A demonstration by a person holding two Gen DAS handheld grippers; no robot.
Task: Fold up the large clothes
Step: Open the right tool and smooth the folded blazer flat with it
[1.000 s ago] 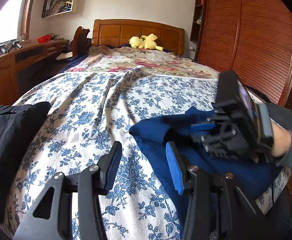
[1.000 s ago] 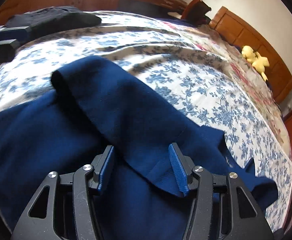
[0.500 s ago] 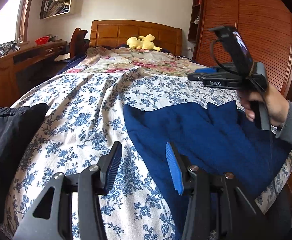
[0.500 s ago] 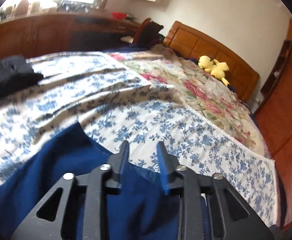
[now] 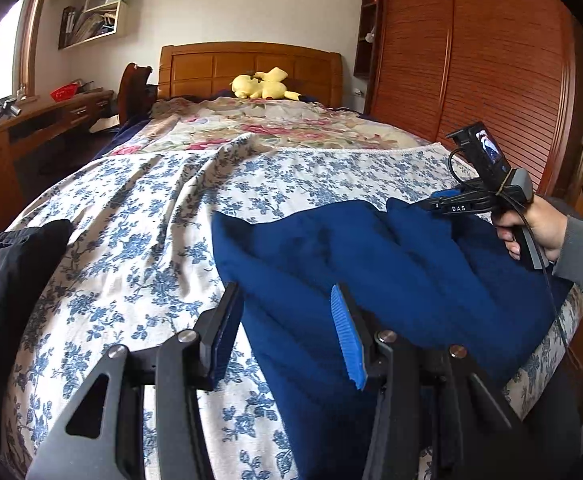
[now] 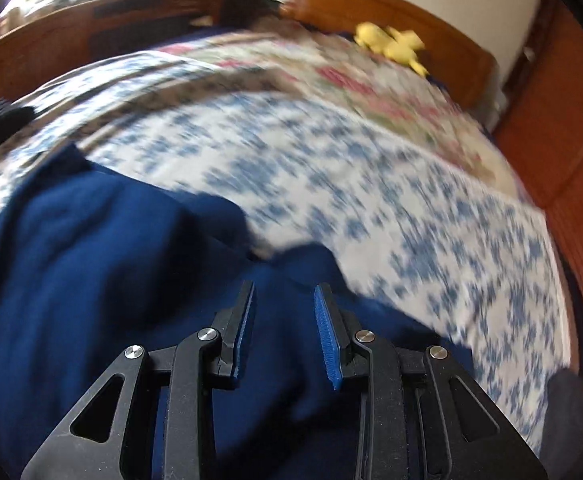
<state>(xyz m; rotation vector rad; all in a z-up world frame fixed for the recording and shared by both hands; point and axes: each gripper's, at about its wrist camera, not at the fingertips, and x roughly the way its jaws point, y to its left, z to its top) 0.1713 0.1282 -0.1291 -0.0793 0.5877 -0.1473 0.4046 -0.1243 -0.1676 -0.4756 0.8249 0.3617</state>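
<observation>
A dark blue garment (image 5: 371, 264) lies bunched on the right half of the bed's blue-flowered sheet (image 5: 139, 216); it also shows in the right wrist view (image 6: 91, 264). My left gripper (image 5: 287, 304) is open and empty over the garment's left edge. My right gripper (image 6: 283, 300) is open and empty, hovering just above the blue fabric; in the left wrist view it (image 5: 443, 200) is held by a hand over the garment's far right part. The right wrist view is blurred.
A black garment (image 5: 7, 264) lies at the bed's left edge. A yellow plush toy (image 5: 265, 86) sits by the wooden headboard (image 5: 251, 64). A wooden desk (image 5: 39, 128) stands left, a wardrobe (image 5: 471, 60) right.
The right gripper rose and swung right off the garment, narrowed, then opened again and came down over the blue fabric. The garment's folded flap now lies flatter. The left gripper shifted right over its edge.
</observation>
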